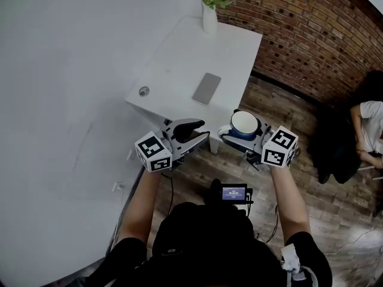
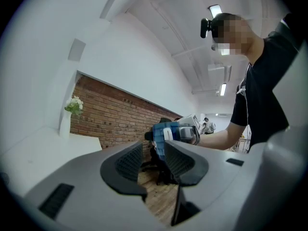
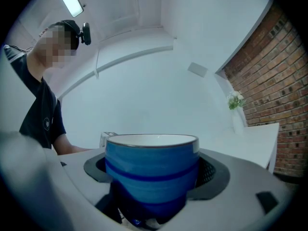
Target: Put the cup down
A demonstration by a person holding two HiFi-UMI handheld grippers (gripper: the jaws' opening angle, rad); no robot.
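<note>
**Cup Status: Held by the Right Gripper, Clear of the Table**

The cup (image 1: 244, 124) is blue with a darker band and a white interior. It stands upright, mouth up, clamped between the jaws of the right gripper (image 1: 239, 131). In the right gripper view the cup (image 3: 151, 172) fills the space between the two dark pads, which press on its opposite sides. The cup hangs in the air over the wooden floor (image 1: 335, 202), just off the near corner of the white table (image 1: 179, 64), and touches no surface.

The left gripper (image 1: 200, 131) is level beside the right one, close to it but not touching. In the left gripper view its jaws stand apart with a narrow gap and nothing between them. The cup (image 2: 166, 133) shows beyond that gap.

On the table lie a flat grey slab (image 1: 207, 88) near the middle and a small round item (image 1: 143, 91) at the near left edge. A white vase of flowers (image 1: 210, 14) stands at the far end. A brick wall (image 1: 311, 34) runs behind the table. A seated person (image 1: 368, 130) is at the right edge.
</note>
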